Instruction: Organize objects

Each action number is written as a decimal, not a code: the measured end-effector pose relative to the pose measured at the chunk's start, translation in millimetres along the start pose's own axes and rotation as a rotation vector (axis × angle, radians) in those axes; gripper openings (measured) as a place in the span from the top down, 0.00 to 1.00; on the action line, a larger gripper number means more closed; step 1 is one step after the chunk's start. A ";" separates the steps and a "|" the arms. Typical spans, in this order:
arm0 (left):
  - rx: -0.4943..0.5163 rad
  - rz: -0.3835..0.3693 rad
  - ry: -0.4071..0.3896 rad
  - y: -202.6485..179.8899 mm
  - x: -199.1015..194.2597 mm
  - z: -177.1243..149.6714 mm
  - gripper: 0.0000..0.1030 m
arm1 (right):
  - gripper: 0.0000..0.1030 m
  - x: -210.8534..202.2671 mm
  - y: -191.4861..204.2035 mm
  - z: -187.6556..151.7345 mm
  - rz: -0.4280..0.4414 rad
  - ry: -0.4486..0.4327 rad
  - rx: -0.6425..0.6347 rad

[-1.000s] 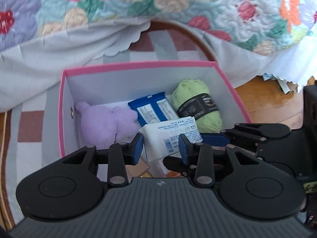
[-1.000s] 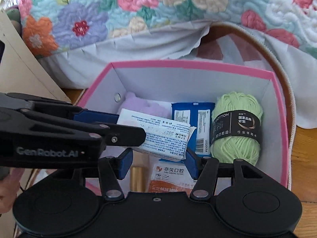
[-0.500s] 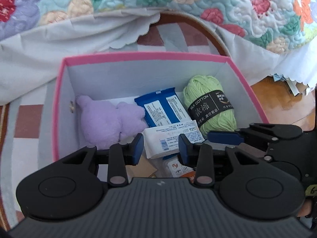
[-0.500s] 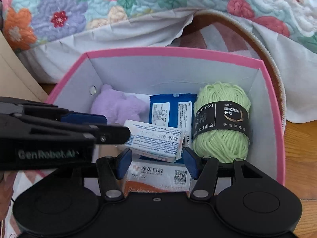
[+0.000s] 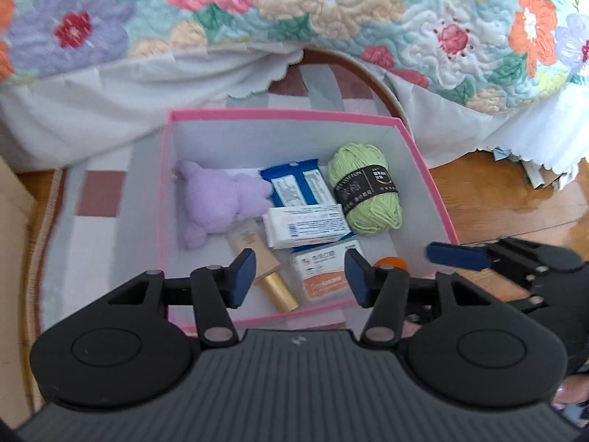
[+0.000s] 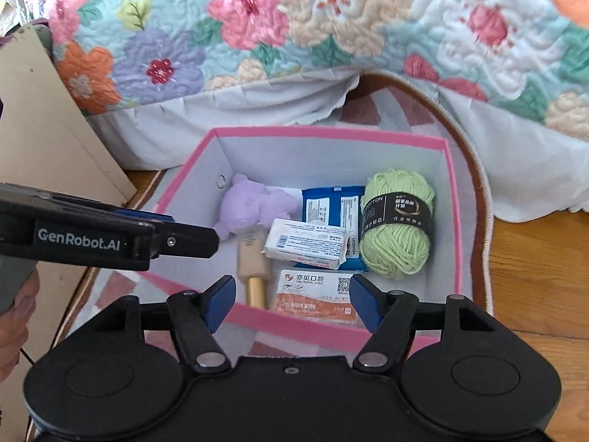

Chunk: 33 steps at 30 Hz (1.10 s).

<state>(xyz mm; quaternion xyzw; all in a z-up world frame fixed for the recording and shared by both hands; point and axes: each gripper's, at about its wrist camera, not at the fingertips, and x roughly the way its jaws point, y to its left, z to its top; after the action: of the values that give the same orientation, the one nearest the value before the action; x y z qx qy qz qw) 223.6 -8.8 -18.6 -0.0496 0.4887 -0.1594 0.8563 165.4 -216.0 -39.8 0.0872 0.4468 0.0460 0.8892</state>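
Both hand-held grippers, left (image 5: pixel 300 281) and right (image 6: pixel 292 304), freshly spread, empty, above pink box (image 5: pixel 434 199).

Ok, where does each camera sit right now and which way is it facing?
Left wrist: on the left gripper, angled down into the pink box; right gripper at right.
Right wrist: on the right gripper, angled down at the pink box; left gripper and a hand at left.
Shared: green yarn, purple plush, floral quilt.
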 end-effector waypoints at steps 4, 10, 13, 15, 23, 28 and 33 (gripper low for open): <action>0.015 0.036 -0.008 -5.1 -28.7 -5.0 0.36 | 0.21 -33.7 12.5 0.1 -0.034 -0.022 -0.040; 0.039 0.093 -0.009 -15.9 -69.1 -21.8 0.21 | 0.19 -81.3 28.9 -7.0 -0.076 -0.050 -0.091; 0.046 0.141 0.000 -21.4 -83.7 -29.9 0.19 | 0.19 -98.1 31.8 -12.3 -0.091 -0.042 -0.070; 0.046 0.145 0.003 -22.6 -94.9 -33.9 0.17 | 0.19 -107.6 32.5 -15.6 -0.100 -0.038 -0.045; 0.015 0.191 -0.018 -22.3 -131.2 -53.7 0.03 | 0.17 -136.3 37.1 -35.0 -0.176 -0.044 -0.001; -0.006 0.208 0.014 -15.3 -136.7 -67.0 0.03 | 0.17 -138.0 44.2 -46.8 -0.253 -0.014 -0.019; -0.009 0.235 0.059 -11.8 -135.6 -84.9 0.03 | 0.17 -140.7 47.9 -55.4 -0.240 -0.001 0.007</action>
<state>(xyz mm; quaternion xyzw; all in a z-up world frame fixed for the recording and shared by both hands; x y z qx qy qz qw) 84.6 29.7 51.7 0.0088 0.5168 -0.0569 0.8541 36.9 -185.2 47.8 0.0361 0.4537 -0.0625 0.8882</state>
